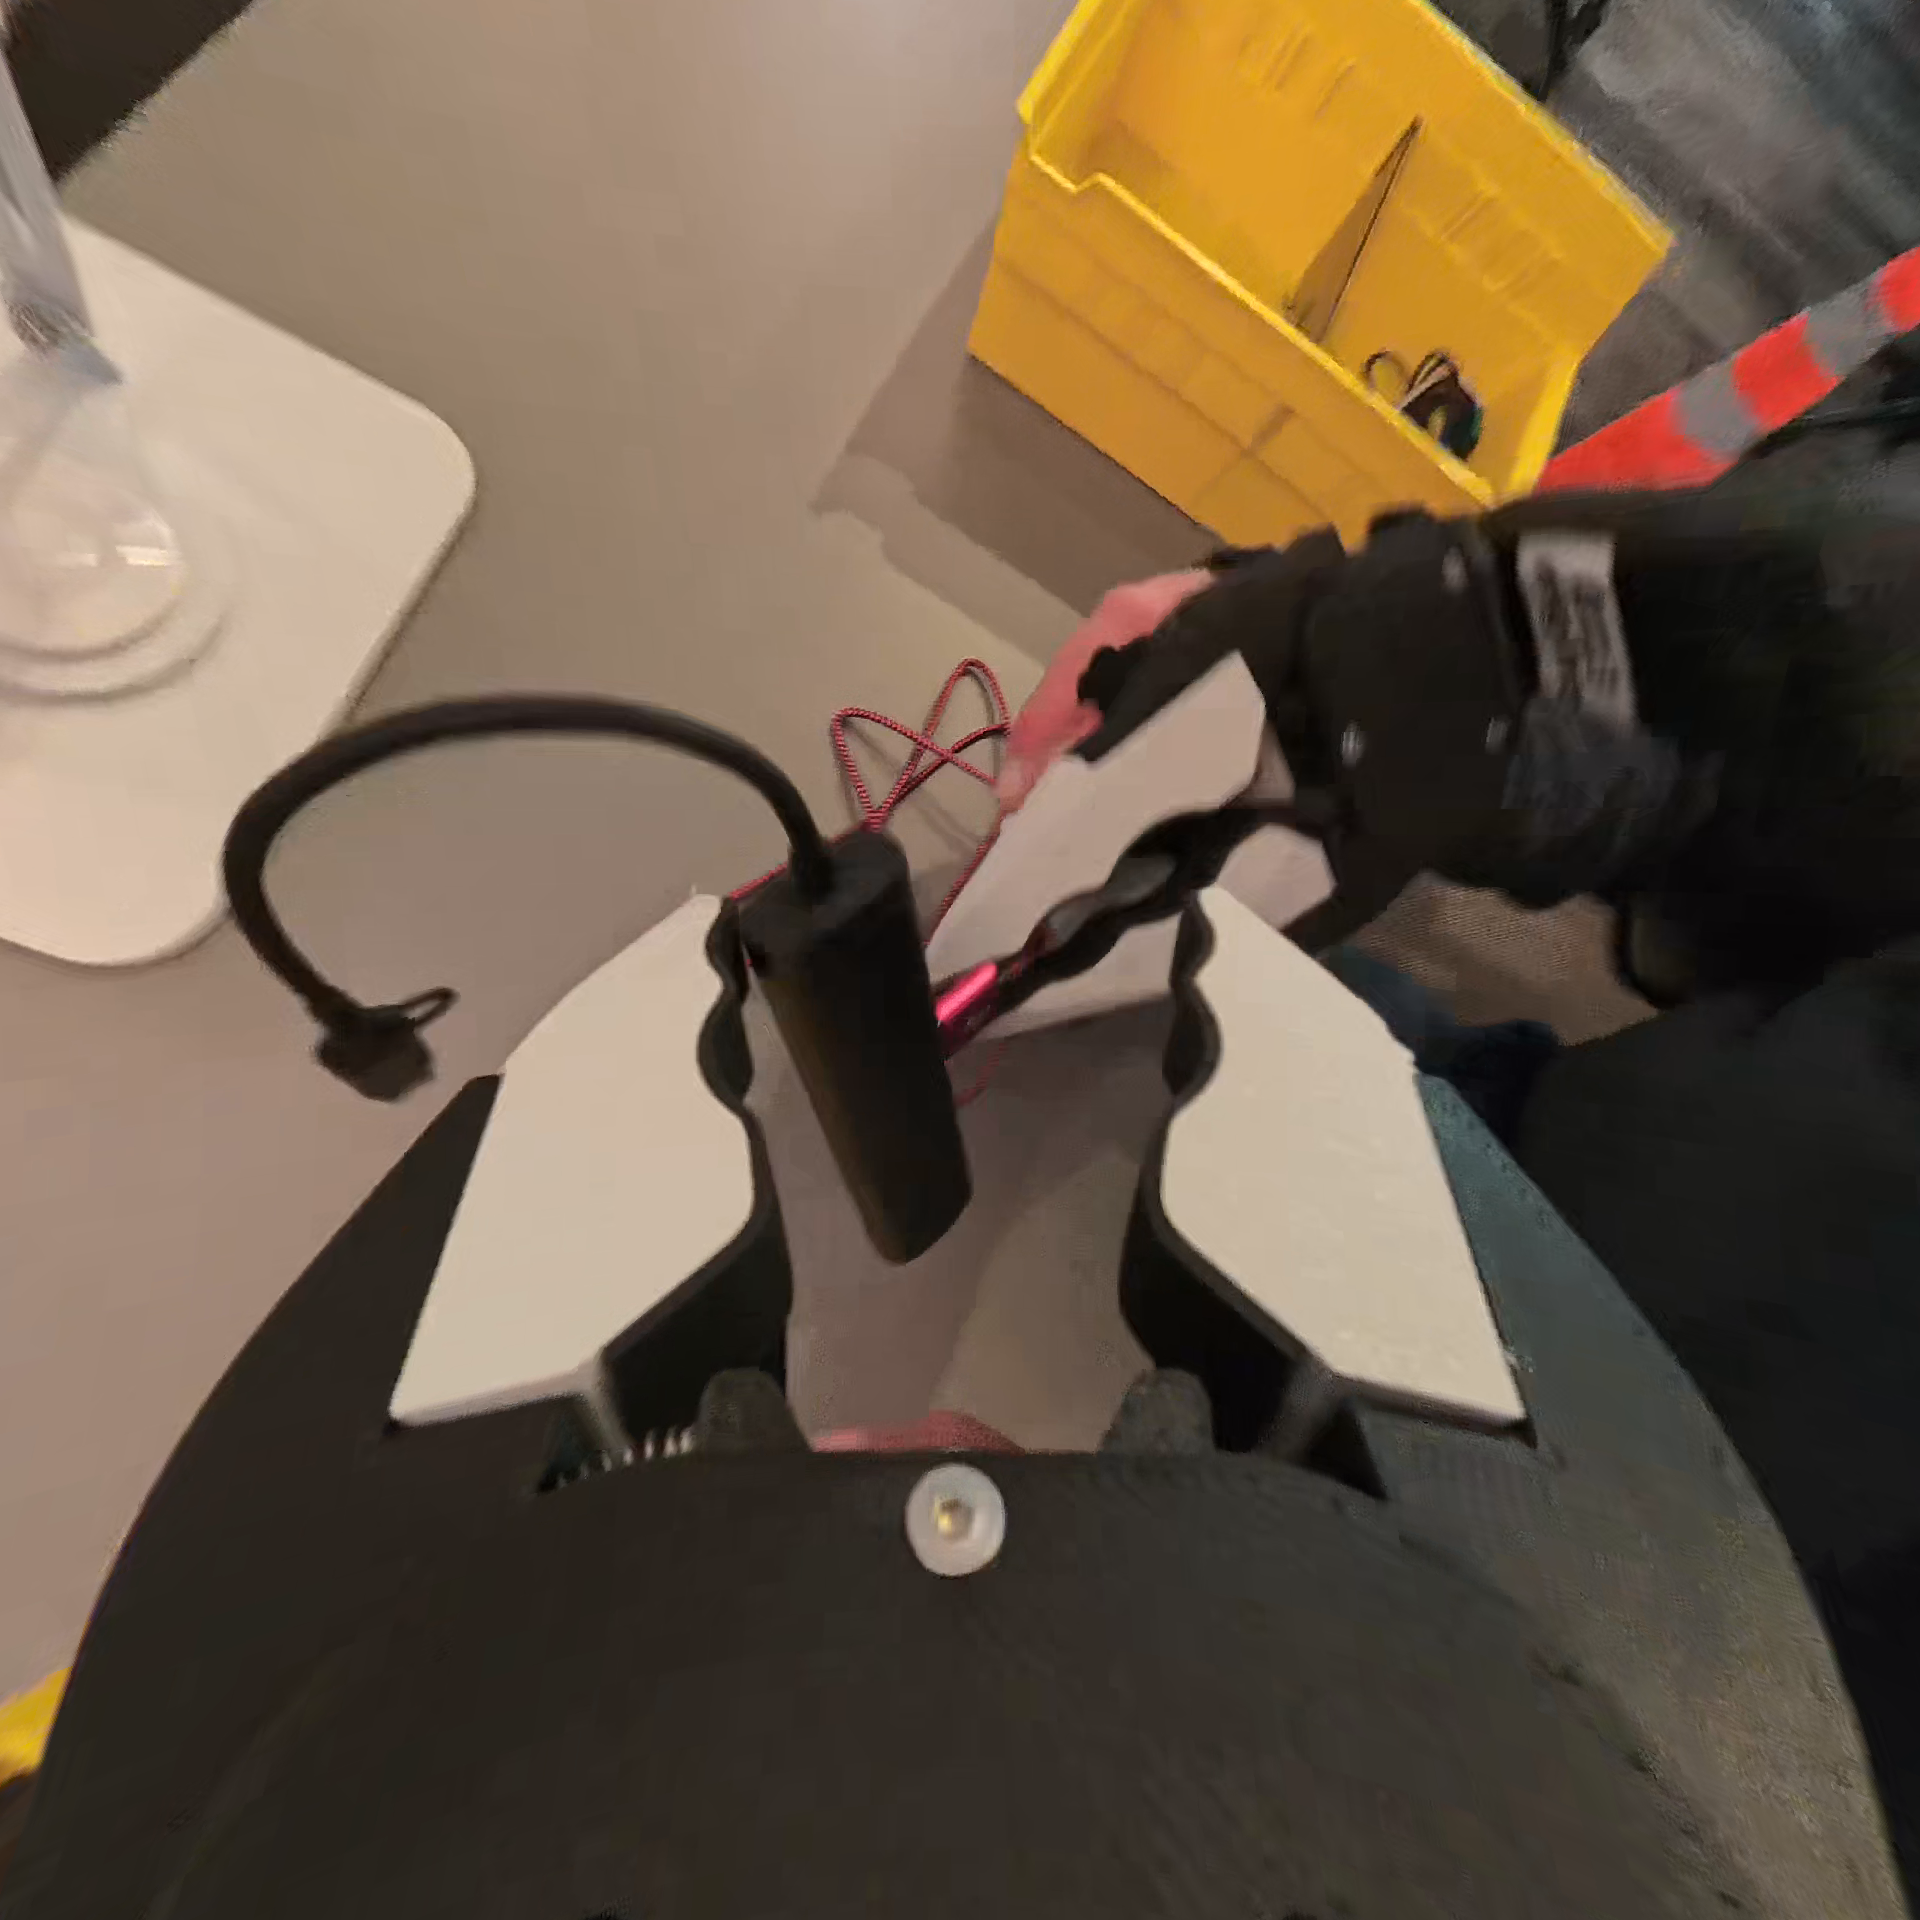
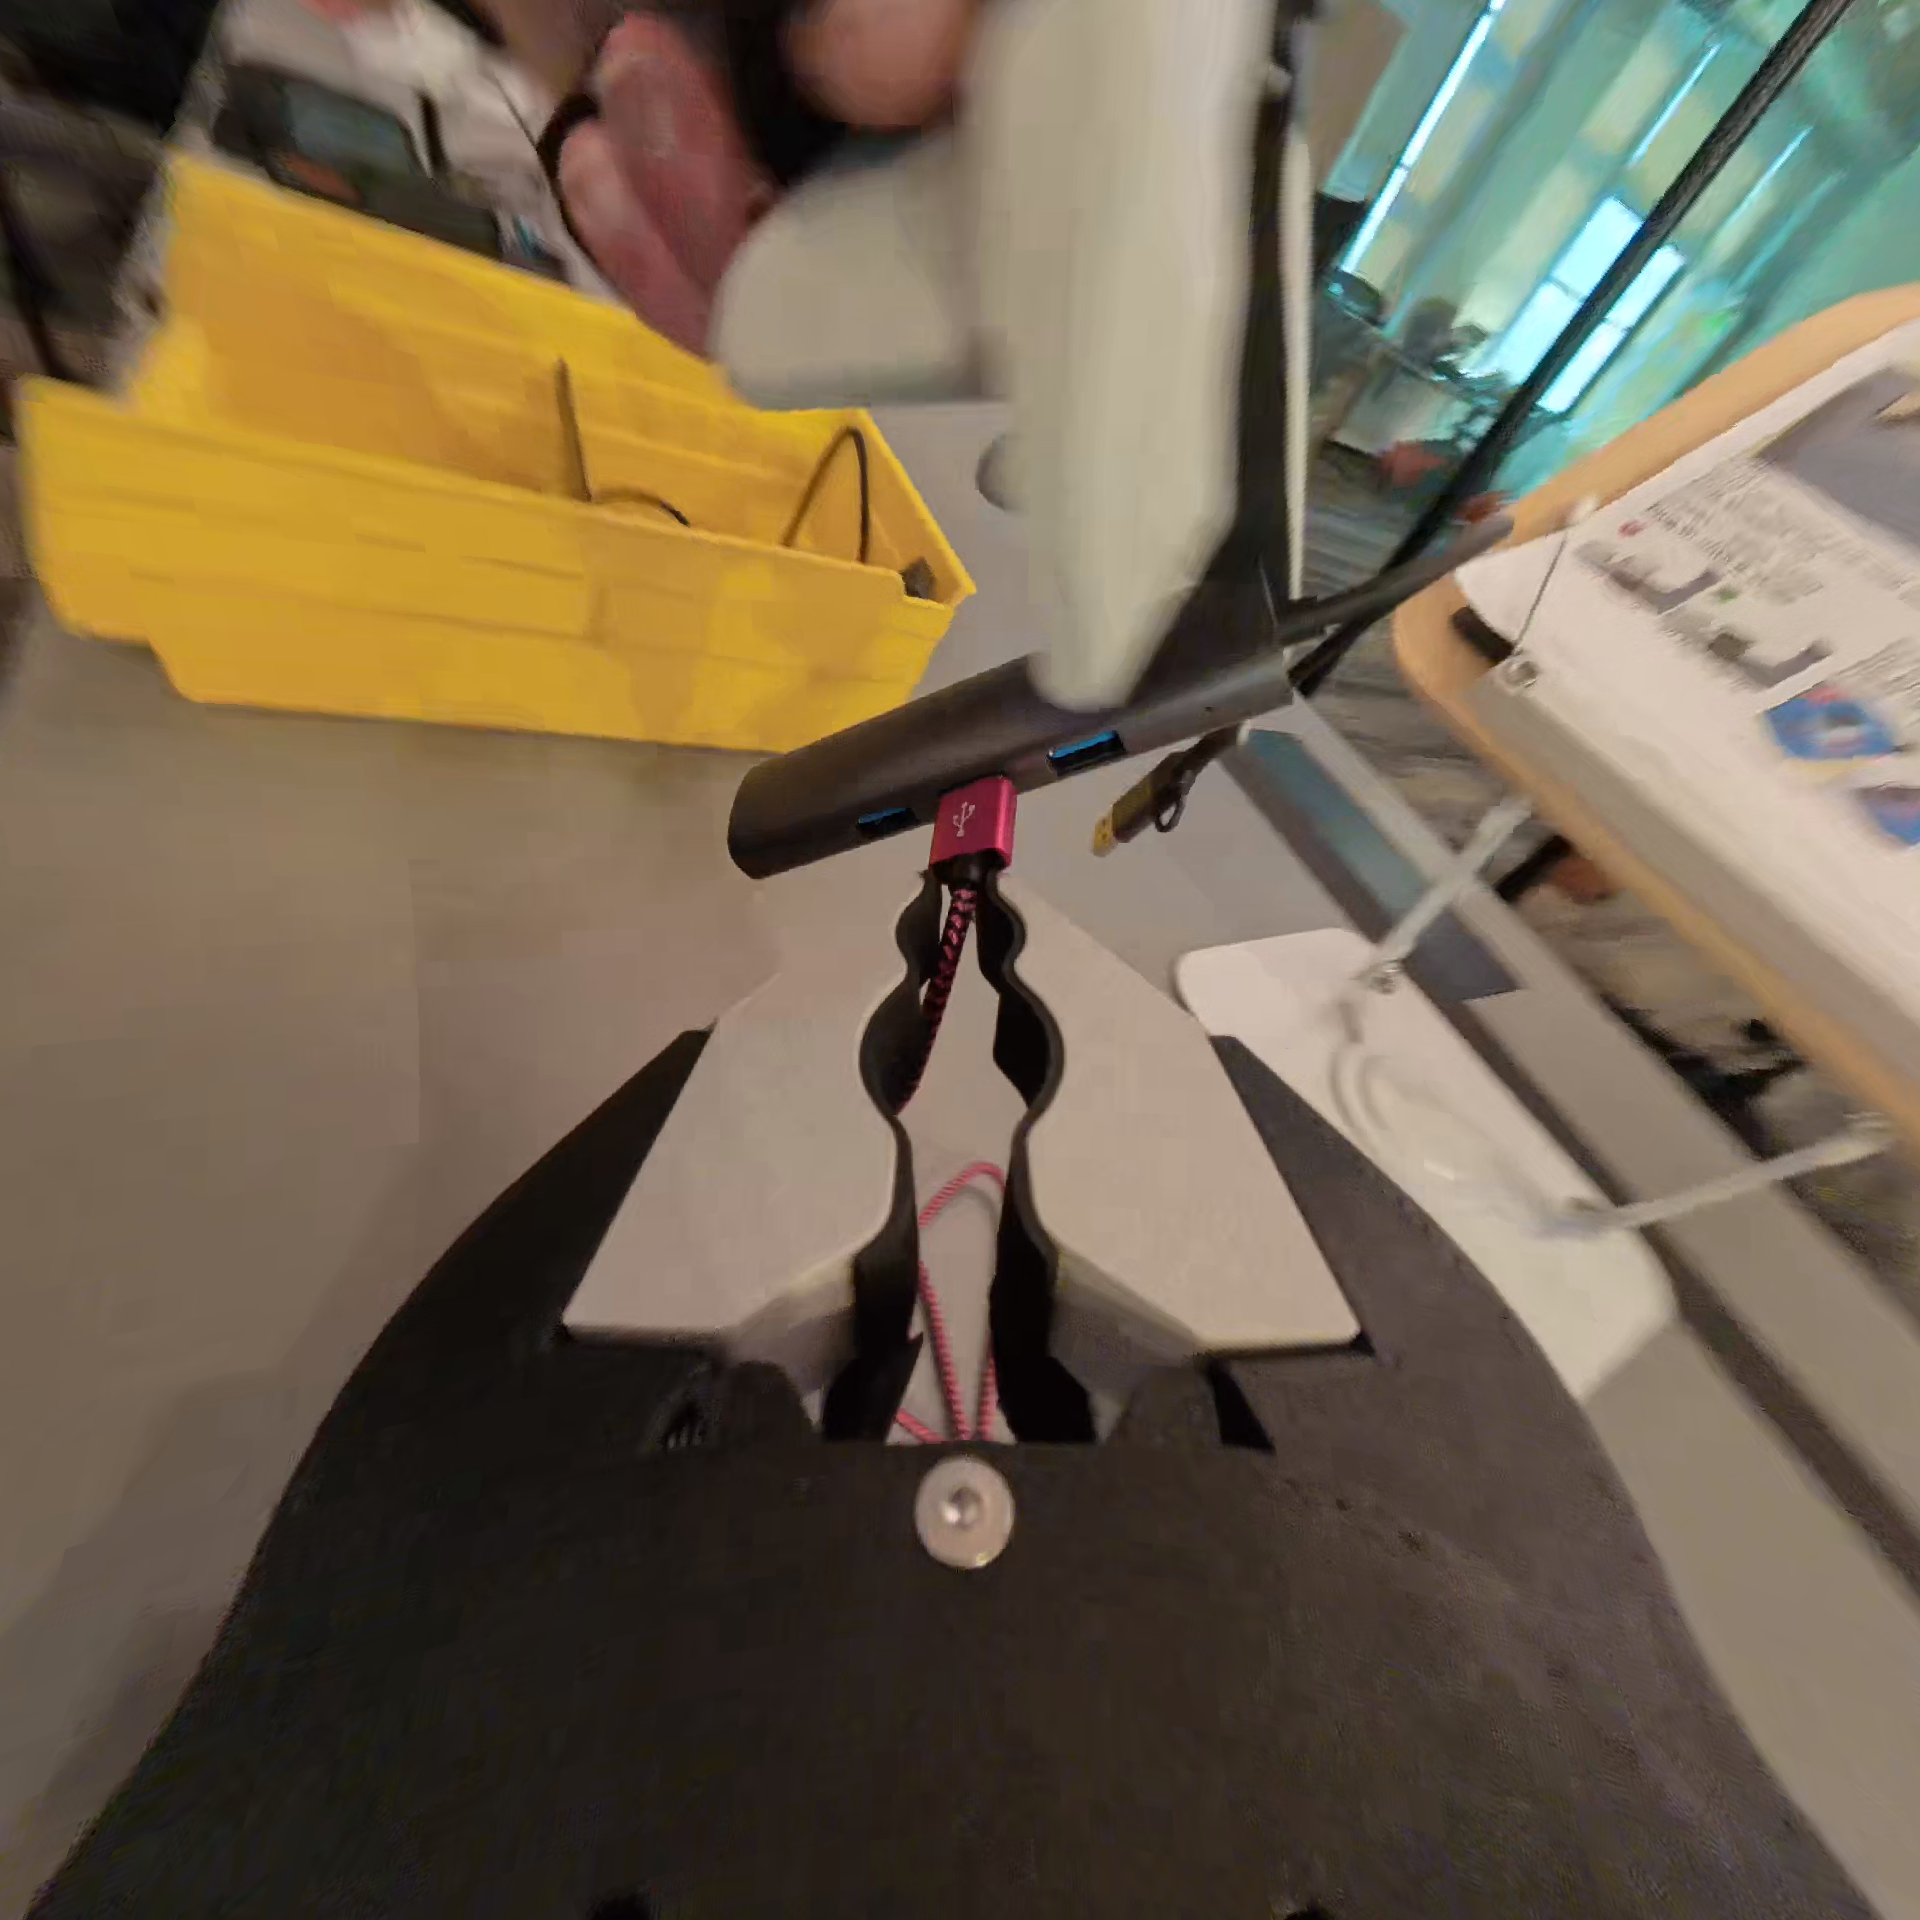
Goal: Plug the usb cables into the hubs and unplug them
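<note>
Behind both tongs, yellow bin (image 2: 499, 582) holding dark cables (image 2: 831, 488), left tongs (image 1: 961, 935) spread beside hub (image 1: 862, 1049), right tongs (image 2: 961, 894) pinching pink cable (image 2: 951, 956)

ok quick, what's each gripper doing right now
Left gripper: open, jaws wide apart around the black hub, which touches only one finger.
Right gripper: shut on the pink braided cable, just behind its plug in the hub.

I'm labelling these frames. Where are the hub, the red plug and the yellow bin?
hub (image 2: 831, 795): right wrist view, dark side face near its end.
red plug (image 2: 968, 823): right wrist view, metal shell.
yellow bin (image 1: 1132, 301): left wrist view, outer wall.
</note>
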`<state>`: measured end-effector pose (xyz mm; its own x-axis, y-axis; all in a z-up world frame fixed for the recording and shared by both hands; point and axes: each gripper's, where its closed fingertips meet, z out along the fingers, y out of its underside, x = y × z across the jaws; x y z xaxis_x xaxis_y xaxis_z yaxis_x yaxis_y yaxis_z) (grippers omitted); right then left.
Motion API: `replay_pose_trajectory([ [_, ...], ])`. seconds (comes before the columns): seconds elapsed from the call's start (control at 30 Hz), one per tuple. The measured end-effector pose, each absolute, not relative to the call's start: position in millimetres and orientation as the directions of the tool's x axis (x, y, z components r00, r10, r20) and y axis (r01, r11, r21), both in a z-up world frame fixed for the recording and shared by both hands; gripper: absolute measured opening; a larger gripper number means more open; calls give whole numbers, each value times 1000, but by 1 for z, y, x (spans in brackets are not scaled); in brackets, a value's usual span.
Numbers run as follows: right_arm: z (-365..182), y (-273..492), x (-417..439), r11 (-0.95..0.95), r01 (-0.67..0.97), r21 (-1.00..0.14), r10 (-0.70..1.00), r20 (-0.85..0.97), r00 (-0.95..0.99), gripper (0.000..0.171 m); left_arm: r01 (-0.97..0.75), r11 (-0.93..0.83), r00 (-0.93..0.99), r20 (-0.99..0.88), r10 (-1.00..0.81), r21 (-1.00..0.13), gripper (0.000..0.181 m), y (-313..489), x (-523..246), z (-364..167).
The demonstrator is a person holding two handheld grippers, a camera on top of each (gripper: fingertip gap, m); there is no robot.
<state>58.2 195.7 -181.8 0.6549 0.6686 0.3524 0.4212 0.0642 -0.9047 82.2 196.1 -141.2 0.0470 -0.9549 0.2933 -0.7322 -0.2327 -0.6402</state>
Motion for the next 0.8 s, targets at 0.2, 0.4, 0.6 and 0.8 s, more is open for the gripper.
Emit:
replay_pose_trajectory([
  [0.2, -181, 180, 64, -97, 137, -986, 856, -12, 517, 2, -637, 142, -60, -135, -989, -757, 124, 188, 68, -134],
  [0.4, -164, 152, 57, -183, -62, -981, 957, -192, 217, 2, -577, 293, -127, -270, -954, -762, 146, 161, 56, -150],
  [0.6, -156, 128, 52, -258, -160, -953, 966, -259, -17, 2, -482, 159, -103, -125, -987, -862, 146, 146, 53, -158],
  [0.8, -158, 122, 48, -302, -152, -941, 952, -290, -92, 2, -409, 131, -113, -92, -989, -903, 145, 134, 61, -161],
])
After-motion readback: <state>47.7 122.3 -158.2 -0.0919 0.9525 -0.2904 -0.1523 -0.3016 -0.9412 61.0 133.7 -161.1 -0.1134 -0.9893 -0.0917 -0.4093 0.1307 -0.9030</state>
